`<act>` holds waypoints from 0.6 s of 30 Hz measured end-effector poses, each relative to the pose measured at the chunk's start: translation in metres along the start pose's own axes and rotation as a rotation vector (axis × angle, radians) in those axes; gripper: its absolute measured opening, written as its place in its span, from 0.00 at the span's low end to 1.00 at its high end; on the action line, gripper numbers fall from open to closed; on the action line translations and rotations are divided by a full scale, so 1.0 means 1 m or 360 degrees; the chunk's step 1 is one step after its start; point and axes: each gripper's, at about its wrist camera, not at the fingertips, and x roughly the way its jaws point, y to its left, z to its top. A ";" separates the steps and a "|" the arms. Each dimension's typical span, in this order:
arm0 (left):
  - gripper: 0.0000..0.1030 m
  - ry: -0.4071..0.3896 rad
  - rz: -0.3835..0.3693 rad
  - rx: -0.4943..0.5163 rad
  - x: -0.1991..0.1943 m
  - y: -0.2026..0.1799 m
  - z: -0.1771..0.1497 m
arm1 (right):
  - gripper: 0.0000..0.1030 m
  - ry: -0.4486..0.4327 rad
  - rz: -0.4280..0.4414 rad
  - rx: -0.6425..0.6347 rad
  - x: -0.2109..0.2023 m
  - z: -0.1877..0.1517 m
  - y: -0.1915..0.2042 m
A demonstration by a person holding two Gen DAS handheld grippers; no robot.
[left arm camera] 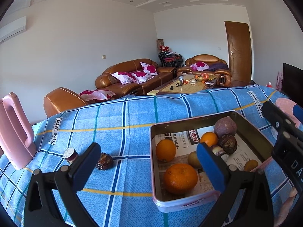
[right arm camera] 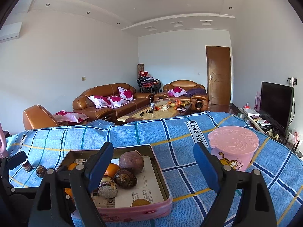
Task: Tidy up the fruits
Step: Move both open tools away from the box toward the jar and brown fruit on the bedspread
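A pink-walled tin tray [left arm camera: 189, 121] lined with newspaper holds three oranges [left arm camera: 180, 177], a purple round fruit [left arm camera: 225, 126], a dark wrinkled fruit [left arm camera: 227, 143] and a kiwi [left arm camera: 194, 158]. Another dark wrinkled fruit [left arm camera: 104, 161] lies on the blue checked cloth, left of the tray. My left gripper [left arm camera: 149, 162] is open over the tray's left wall, holding nothing. My right gripper [right arm camera: 153, 168] is open above the tray's right rim [right arm camera: 161, 170], with nothing between its fingers. The purple fruit [right arm camera: 131, 160] and the dark fruit [right arm camera: 125, 178] sit just behind its left finger.
A pink kettle [left arm camera: 13, 132] stands at the table's left, with a small jar [left arm camera: 70, 154] near the loose fruit. A pink lidded tub [right arm camera: 233, 145] stands right of the tray. Sofas, a coffee table and a TV lie beyond the table's far edge.
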 end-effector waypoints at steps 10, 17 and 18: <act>1.00 0.0012 -0.0001 -0.0019 -0.012 0.013 -0.009 | 0.85 -0.0004 -0.0053 0.0014 -0.022 -0.006 0.001; 1.00 0.0043 -0.0002 0.0001 -0.014 0.023 -0.014 | 0.85 0.0038 -0.0089 0.0043 -0.029 -0.008 0.010; 1.00 0.0046 -0.0002 0.0002 -0.014 0.026 -0.014 | 0.85 0.0035 -0.0092 0.0036 -0.030 -0.008 0.011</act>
